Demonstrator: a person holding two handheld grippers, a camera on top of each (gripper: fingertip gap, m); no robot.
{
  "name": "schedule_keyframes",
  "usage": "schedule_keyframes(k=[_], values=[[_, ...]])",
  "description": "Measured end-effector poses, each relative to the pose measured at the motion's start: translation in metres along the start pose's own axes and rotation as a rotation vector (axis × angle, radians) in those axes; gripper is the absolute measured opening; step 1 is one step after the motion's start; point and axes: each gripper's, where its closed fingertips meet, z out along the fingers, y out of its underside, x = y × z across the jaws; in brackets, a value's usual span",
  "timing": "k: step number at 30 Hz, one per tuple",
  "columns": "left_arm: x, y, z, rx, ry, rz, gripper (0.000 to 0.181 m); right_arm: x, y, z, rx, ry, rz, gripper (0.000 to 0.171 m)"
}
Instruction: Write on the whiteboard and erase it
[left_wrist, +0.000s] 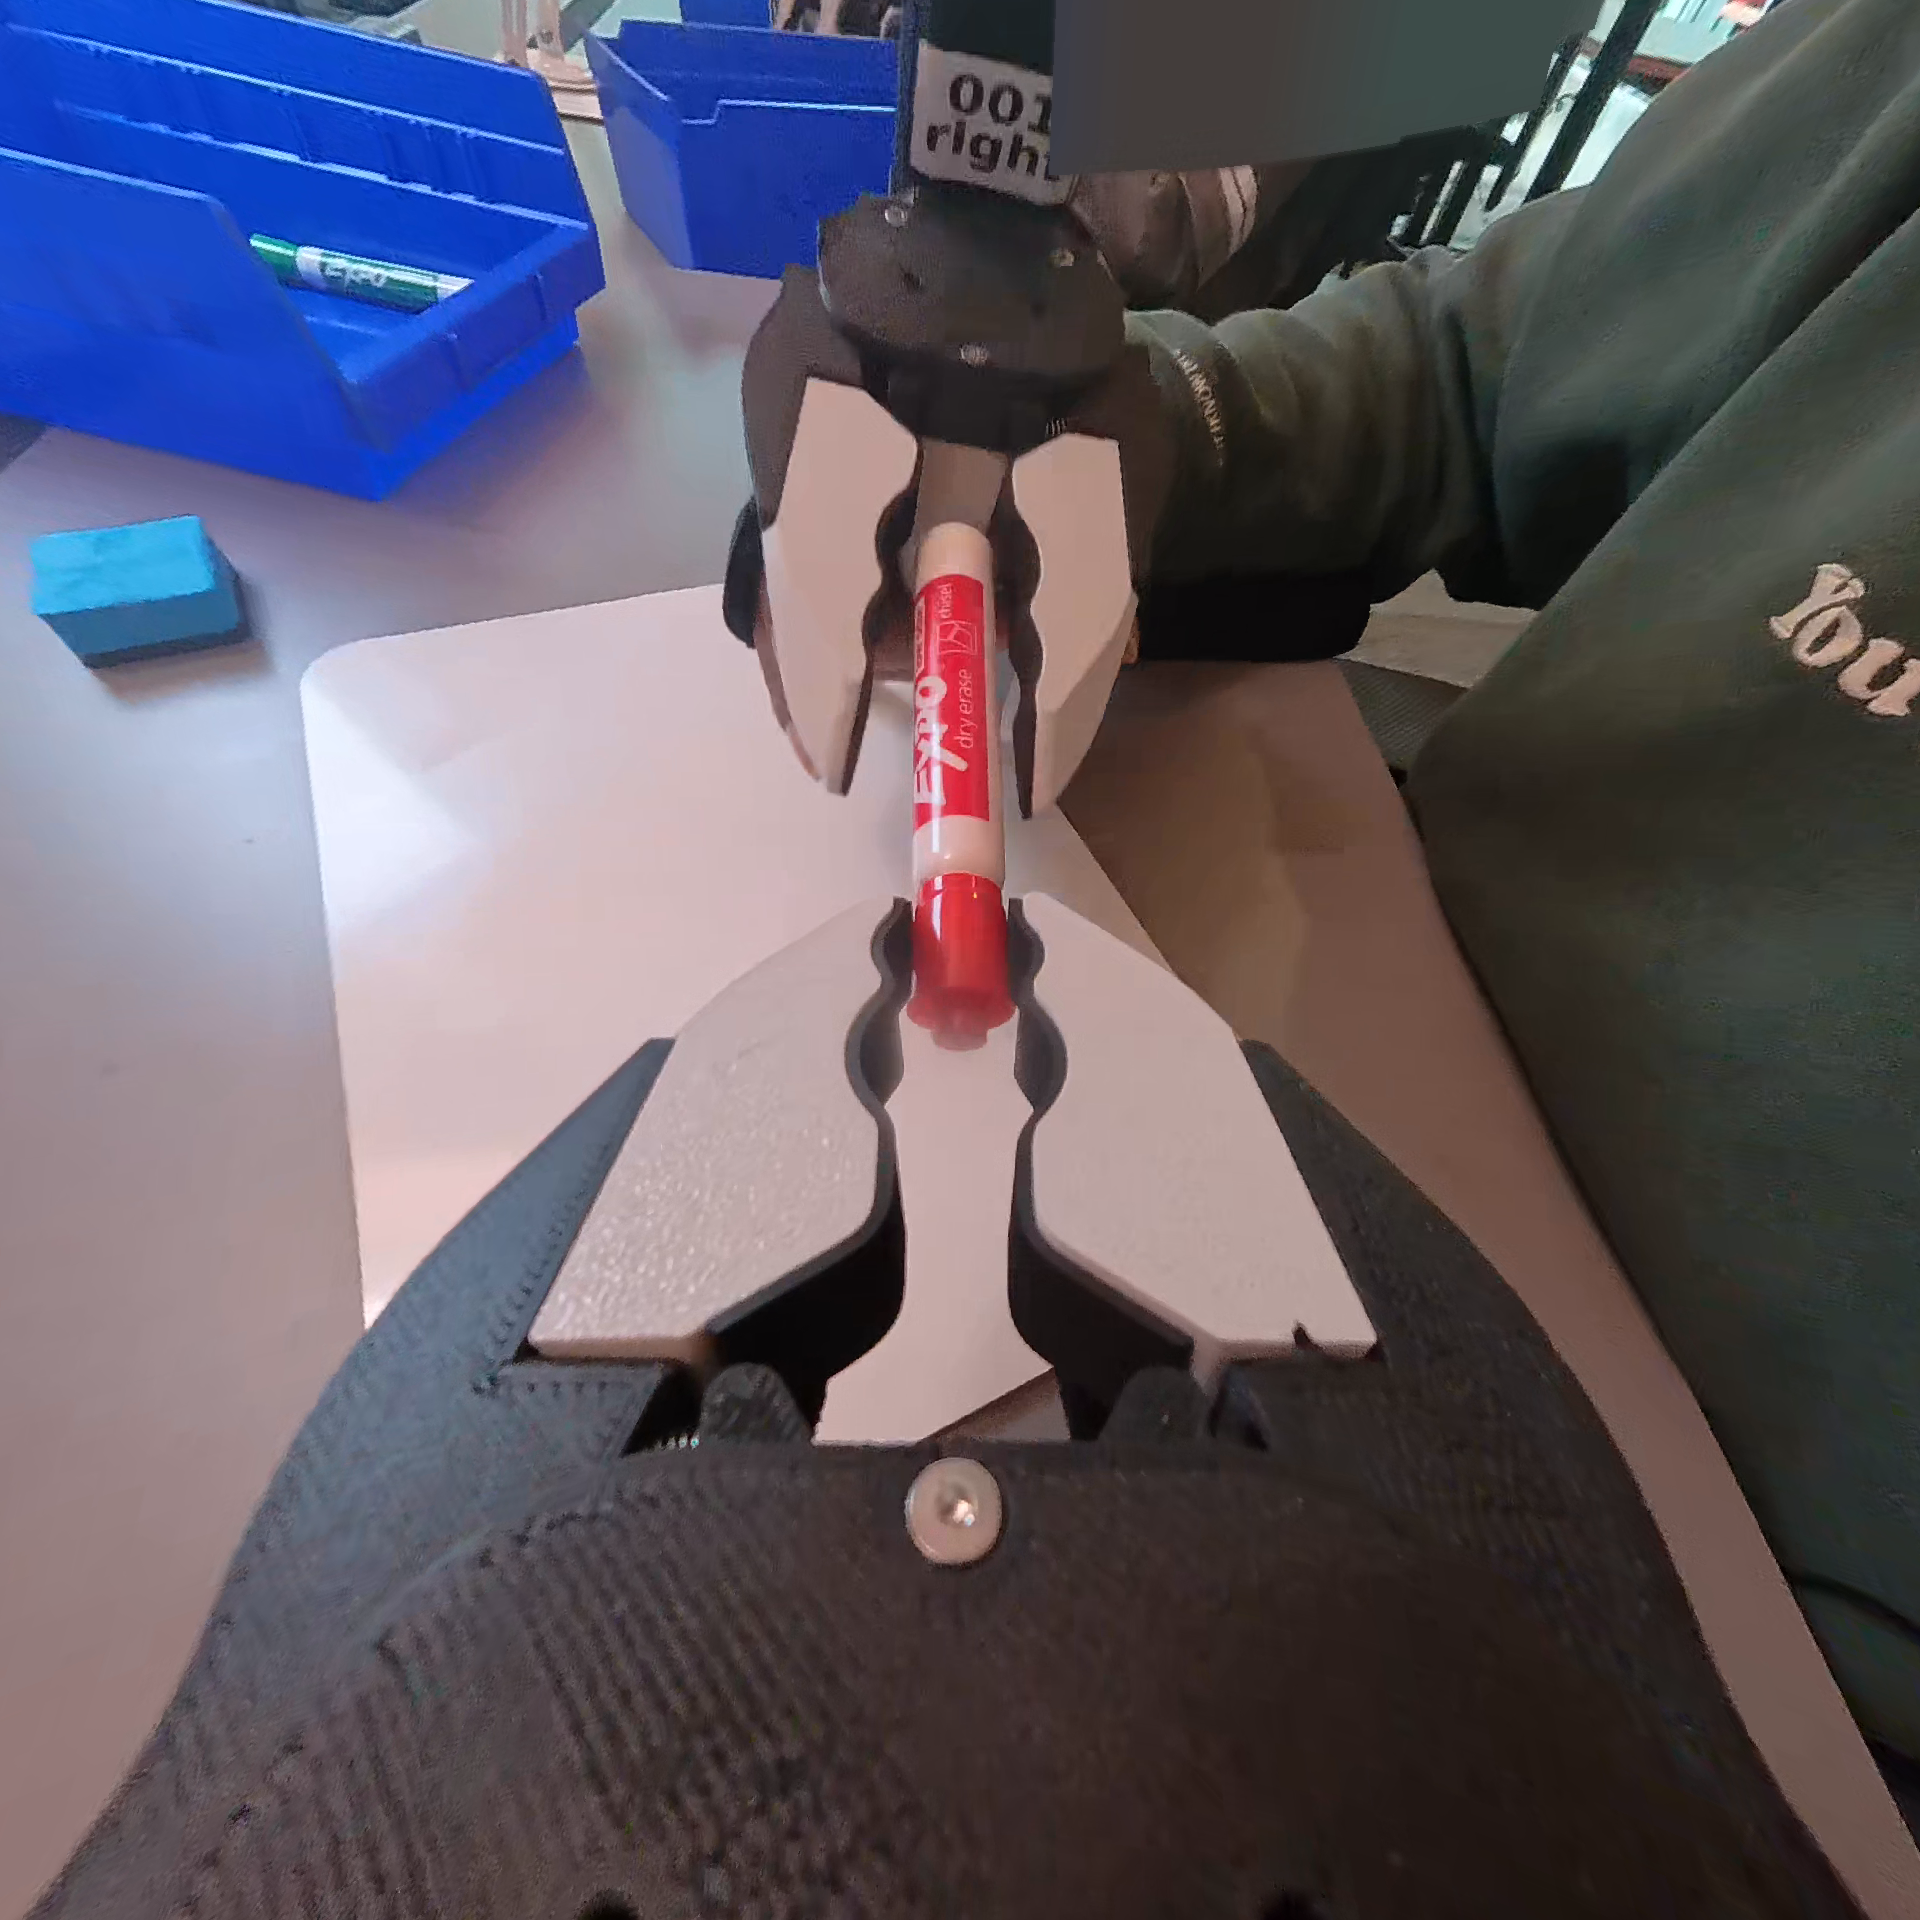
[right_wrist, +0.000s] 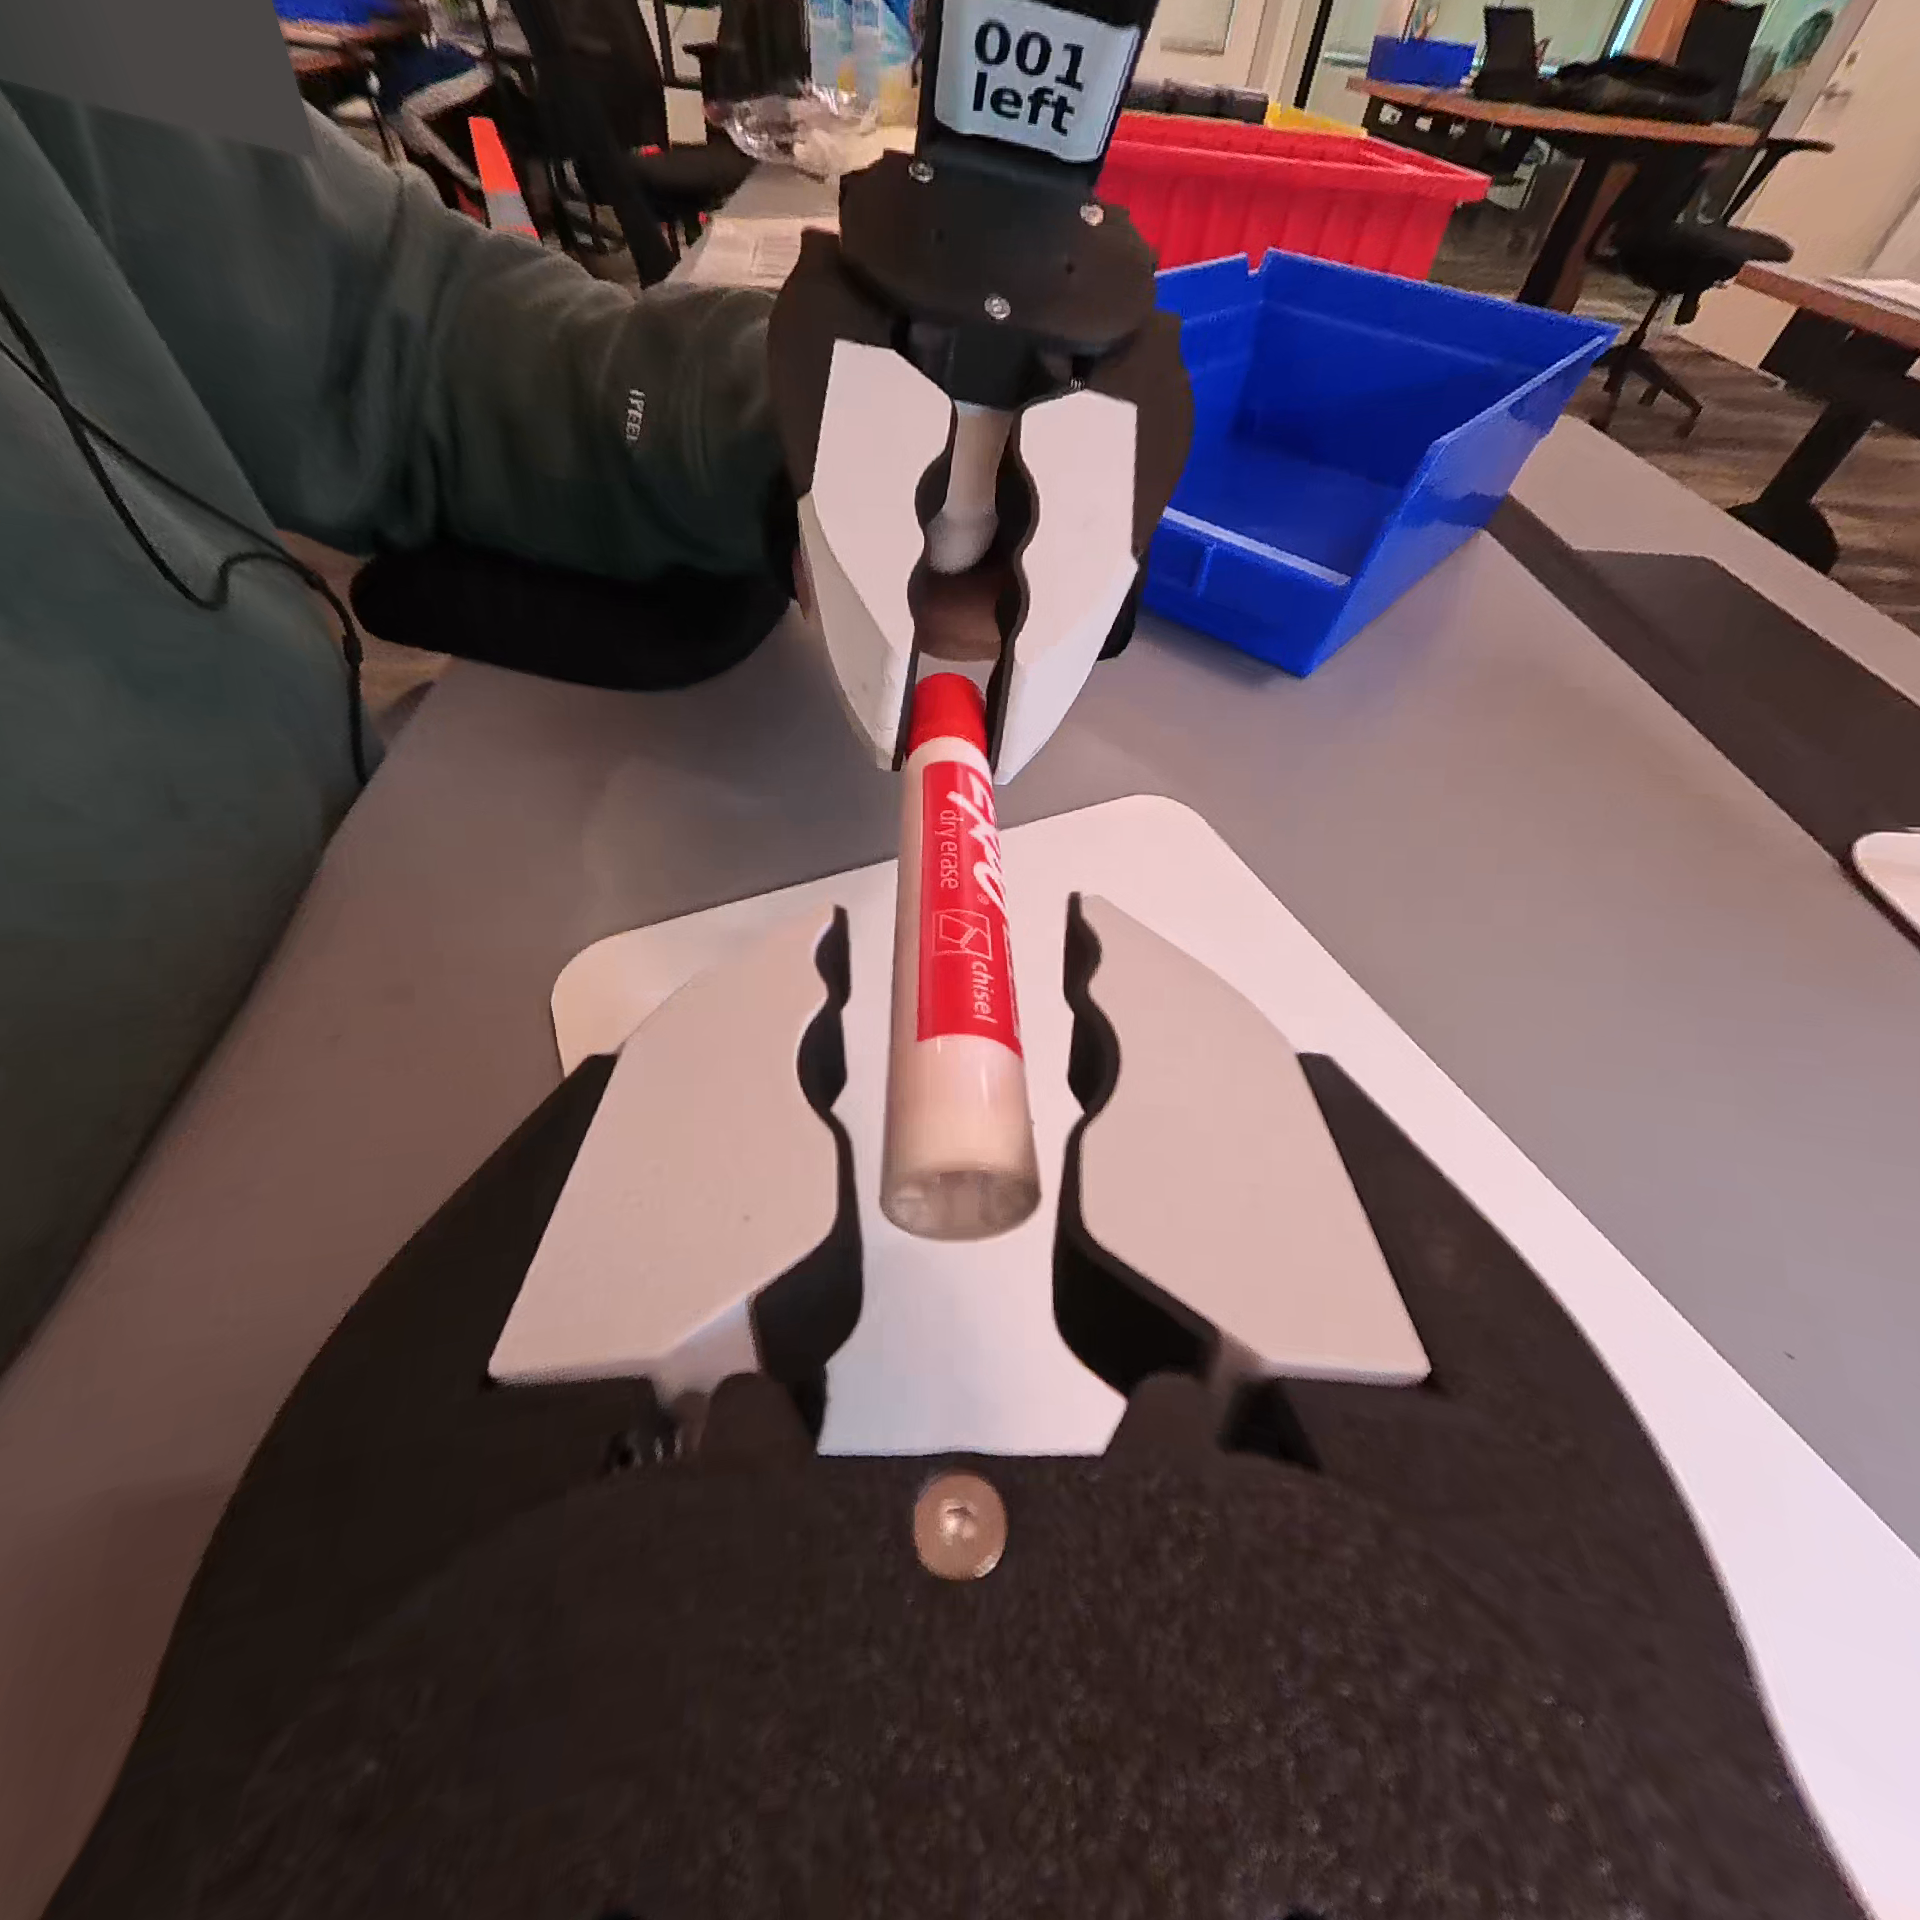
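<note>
Clamping down on the cap (left_wrist: 958, 956) of the red marker (left_wrist: 951, 717) with the left gripper (left_wrist: 956, 920), fingers pressed together on both sides of it. Holding that red marker up in the air above the whiteboard (left_wrist: 571, 831), stretched straight from one gripper to the other. Over at the far end, in the left wrist view, ringing the barrel with the right gripper (left_wrist: 935, 790), spread, with slim gaps showing on either side of the barrel.

Switching to the right wrist view: looking straight down the open butt end of the red marker (right_wrist: 961, 935), floating between the fingers of the right gripper (right_wrist: 956, 914) and touching neither one. Spread, then, not pinching. Beyond it, catching the left gripper (right_wrist: 948, 764) nipped tight on the cap (right_wrist: 945, 717), with a green sleeve (right_wrist: 468, 395) behind.

Only from the left side: picking out a blue eraser (left_wrist: 130, 587) on the grey table (left_wrist: 156, 1039), well clear of the whiteboard, plus a green marker (left_wrist: 353, 275) lying in a blue bin (left_wrist: 260, 364) further back.

Only from the right side: spotting another blue bin (right_wrist: 1403, 468) just past the whiteboard (right_wrist: 1195, 883), and a red bin (right_wrist: 1299, 197) behind that
</note>
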Motion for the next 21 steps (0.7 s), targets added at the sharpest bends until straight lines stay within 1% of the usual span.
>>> schedule_keyframes(k=[4, 9, 12, 15, 21], values=[[0.002, -0.003, 0.002, 0.036, 0.017, -0.030, 0.018, -0.002, -0.009, 0.003, 0.053, 0.002, 0.017, 0.046], [0.009, -0.008, 0.011, 0.074, 0.055, -0.058, 0.018, -0.012, -0.013, 0.015, 0.076, -0.029, 0.027, 0.047], [0.011, -0.007, 0.015, 0.075, 0.065, -0.063, 0.018, -0.015, -0.015, 0.016, 0.099, -0.036, 0.040, 0.045], [0.012, -0.007, 0.014, 0.086, 0.077, -0.086, 0.018, -0.017, -0.013, 0.017, 0.091, -0.039, 0.040, 0.044], [0.015, 0.000, 0.019, 0.057, 0.088, -0.089, 0.017, -0.021, -0.007, 0.018, 0.064, -0.067, 0.066, 0.039]])
